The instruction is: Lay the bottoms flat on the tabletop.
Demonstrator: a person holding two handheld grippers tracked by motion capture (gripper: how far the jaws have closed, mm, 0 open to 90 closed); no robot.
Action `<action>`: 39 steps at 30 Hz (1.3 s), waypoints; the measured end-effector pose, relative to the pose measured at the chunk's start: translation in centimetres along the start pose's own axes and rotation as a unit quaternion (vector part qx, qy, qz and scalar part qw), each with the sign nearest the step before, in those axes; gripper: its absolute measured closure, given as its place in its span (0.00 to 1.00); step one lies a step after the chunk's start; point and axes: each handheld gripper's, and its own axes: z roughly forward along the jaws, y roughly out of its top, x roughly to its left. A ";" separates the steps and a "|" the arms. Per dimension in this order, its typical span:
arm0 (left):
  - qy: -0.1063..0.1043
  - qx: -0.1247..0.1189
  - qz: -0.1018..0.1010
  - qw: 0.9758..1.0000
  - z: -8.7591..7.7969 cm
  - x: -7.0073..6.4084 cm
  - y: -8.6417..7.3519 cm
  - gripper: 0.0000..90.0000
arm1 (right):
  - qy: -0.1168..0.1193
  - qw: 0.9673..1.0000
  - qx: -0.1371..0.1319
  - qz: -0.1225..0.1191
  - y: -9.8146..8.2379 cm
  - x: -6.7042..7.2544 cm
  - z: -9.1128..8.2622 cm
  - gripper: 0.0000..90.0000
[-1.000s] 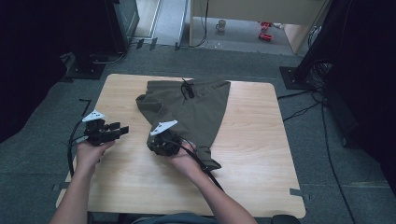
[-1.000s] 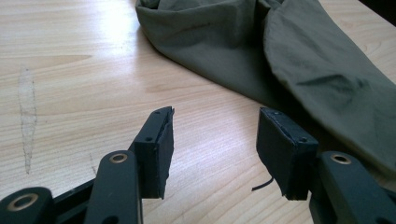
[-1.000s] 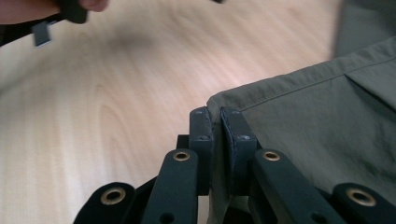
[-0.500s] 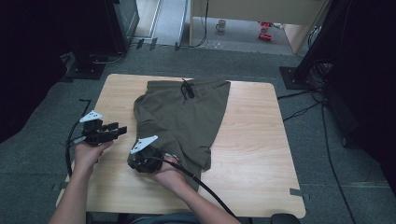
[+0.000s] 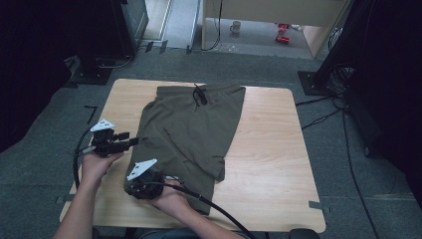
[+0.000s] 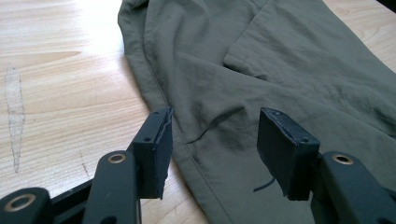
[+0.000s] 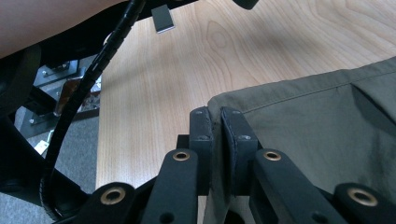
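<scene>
Currently right gripper [image 7: 217, 126] is pinching shorts [image 5: 191, 129] hem near desk's [image 5: 268, 164] near-left corner, left gripper [image 6: 212, 144] hanging apart; thin fabric risks slipping free.

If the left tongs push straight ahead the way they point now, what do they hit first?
Most likely the olive-green fabric shorts: the open left tongs straddle the side hem, cloth lying directly ahead between the jaws. How high they sit above it is unclear.

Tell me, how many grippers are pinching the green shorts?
1. The right gripper pinches the shorts at a corner near the table's front. The left gripper hangs open over their left edge.
</scene>
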 end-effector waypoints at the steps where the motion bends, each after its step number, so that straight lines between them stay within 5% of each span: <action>1: 0.001 0.001 0.000 1.000 0.0 0.1 0.0 0.50 | 0.001 1.000 0.000 0.001 0.0 0.0 0.1 0.92; 7: 0.004 0.005 -0.003 1.000 0.4 0.6 -0.1 0.50 | 0.004 0.999 -0.022 0.031 0.4 -0.8 -0.8 0.66; 14: 0.009 0.010 0.000 1.000 1.2 1.0 -0.1 0.50 | -0.056 0.997 -0.041 0.024 0.4 -3.6 -2.6 0.67; 27: 0.025 0.042 0.021 0.999 3.2 0.7 -0.3 0.52 | -0.119 0.991 -0.054 0.016 -0.2 -8.0 -4.1 0.66; 32: 0.028 0.052 0.031 0.998 3.9 0.5 -0.4 0.52 | -0.138 0.988 -0.058 0.048 -0.4 -10.2 -4.6 0.65; 39: 0.030 0.063 0.033 0.997 4.5 0.6 -0.5 0.53 | -0.174 0.981 -0.056 0.063 -0.5 -13.0 -5.2 0.65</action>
